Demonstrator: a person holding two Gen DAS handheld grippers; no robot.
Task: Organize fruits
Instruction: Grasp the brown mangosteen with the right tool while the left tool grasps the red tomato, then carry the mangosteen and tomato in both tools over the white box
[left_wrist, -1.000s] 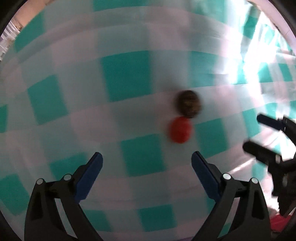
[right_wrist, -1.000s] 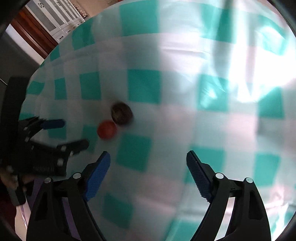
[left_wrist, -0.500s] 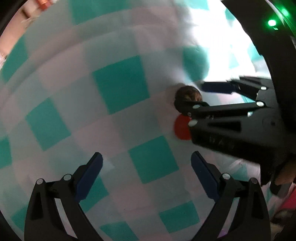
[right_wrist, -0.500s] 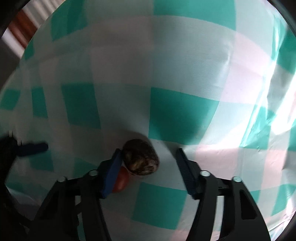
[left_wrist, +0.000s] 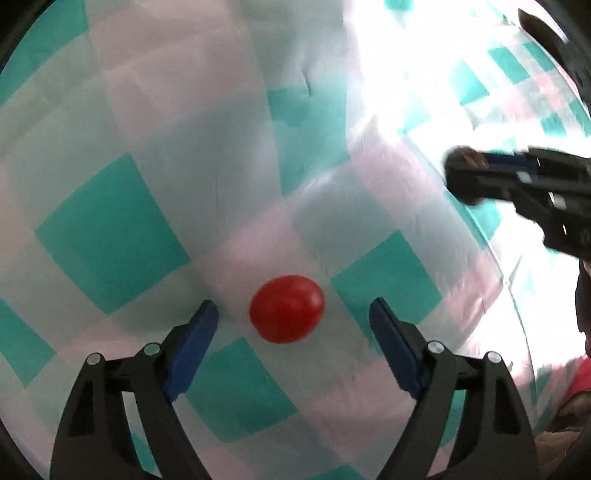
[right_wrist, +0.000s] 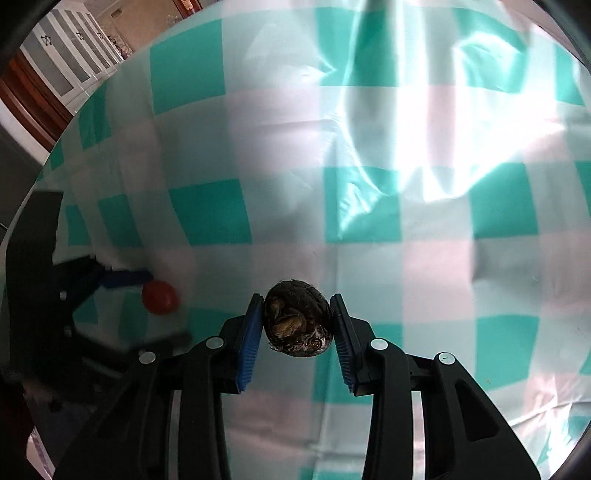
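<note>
Cloth in teal, white and pale pink checks covers the surface, glossy and creased, with a bright glare across its far part. On it lies a small red fruit, round and smooth, with nothing else lying near it. The left gripper points steeply down over the cloth; the red fruit sits between its blue pads with a clear gap on either side, and its jaws are closing without touching the fruit. In the right wrist view the same red fruit lies just below one blue finger of the left gripper, at the left of the frame. The right gripper is clenched on a dark brown, rough-skinned fruit, its blue pads pressing on both sides and the fruit lifted off the cloth. From the left wrist view the right gripper reaches in from the right edge, blurred, with the dark fruit showing at its tip, well apart from the red one. At the upper left of the right wrist view, past the edge of the surface, stand white cabinets with glass doors and a strip of dark wood.
</note>
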